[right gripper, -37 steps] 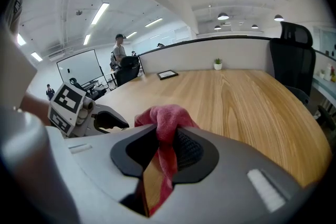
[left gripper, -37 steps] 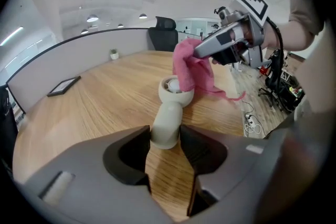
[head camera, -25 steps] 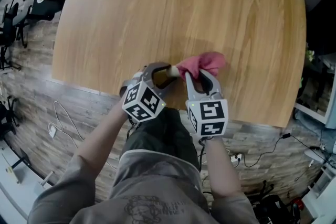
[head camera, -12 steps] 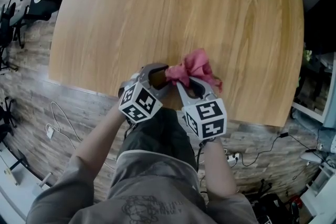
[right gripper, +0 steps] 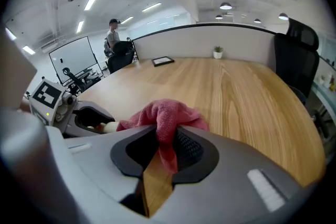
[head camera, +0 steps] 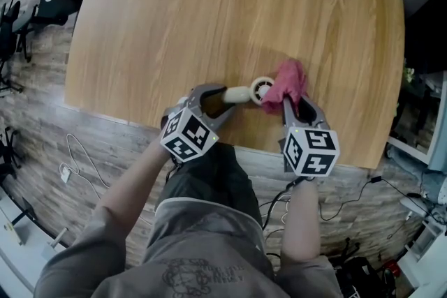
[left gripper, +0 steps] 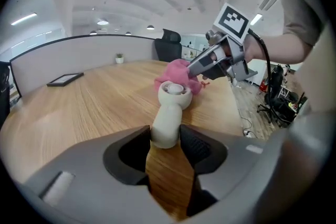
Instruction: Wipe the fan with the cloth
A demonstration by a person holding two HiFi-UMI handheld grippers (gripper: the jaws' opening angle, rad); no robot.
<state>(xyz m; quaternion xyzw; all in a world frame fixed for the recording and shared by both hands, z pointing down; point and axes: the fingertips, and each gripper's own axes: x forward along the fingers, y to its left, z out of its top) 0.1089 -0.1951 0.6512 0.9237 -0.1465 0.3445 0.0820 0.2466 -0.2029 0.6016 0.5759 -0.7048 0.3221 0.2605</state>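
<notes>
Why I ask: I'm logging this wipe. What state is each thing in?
Left claw: shut on the fan, by its handle.
Right claw: shut on the cloth.
Fan: head uncovered, next to the cloth.
Cloth: bunched up, a tail hanging between the right claw's jaws.

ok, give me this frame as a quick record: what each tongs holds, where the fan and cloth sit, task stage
left tongs: shut on the fan's handle
right tongs: shut on the cloth
fan: small, cream; handle in the left tongs, round head toward the cloth
cloth: pink, bunched, against the fan head's side away from the handle; seems to touch it
table: wood, below both tongs
resting or lifted: cannot tell for the fan
stage: cloth at the fan head, wiping appears under way
</notes>
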